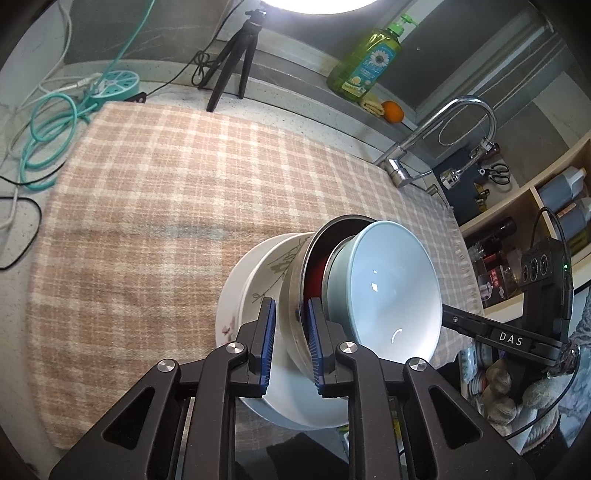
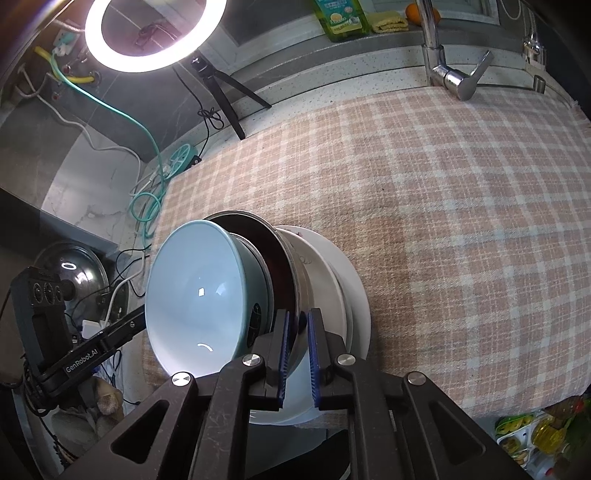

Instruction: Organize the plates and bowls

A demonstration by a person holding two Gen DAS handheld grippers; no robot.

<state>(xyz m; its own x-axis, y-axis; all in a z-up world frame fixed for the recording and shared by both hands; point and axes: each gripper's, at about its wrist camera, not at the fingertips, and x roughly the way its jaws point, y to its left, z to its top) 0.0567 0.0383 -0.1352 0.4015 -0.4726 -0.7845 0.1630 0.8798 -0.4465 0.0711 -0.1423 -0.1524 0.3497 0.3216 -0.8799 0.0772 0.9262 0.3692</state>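
A stack of dishes stands at the near edge of the checked cloth point(image 1: 166, 203). A wide white plate point(image 1: 227, 317) point(image 2: 360, 295) lies at the bottom, with a white flower-patterned bowl point(image 1: 266, 266) on it. On that sits a steel bowl point(image 1: 295, 280) point(image 2: 291, 273) with a dark inside, and a light blue bowl point(image 1: 391, 295) point(image 2: 199, 295) nests in it. My left gripper point(image 1: 290, 306) straddles the steel bowl's rim, slightly open, a thin gap at the outer pad. My right gripper point(image 2: 298, 317) is shut on the same rim from the opposite side.
A black tripod point(image 1: 236, 62) and ring light point(image 2: 155, 33) stand at the back. A green soap bottle point(image 1: 369, 62), an orange point(image 1: 392, 110) and a faucet point(image 1: 443, 129) line the ledge. Teal cable point(image 1: 48, 129) coils at the cloth's left. A pot lid point(image 2: 70, 266) lies beyond that edge.
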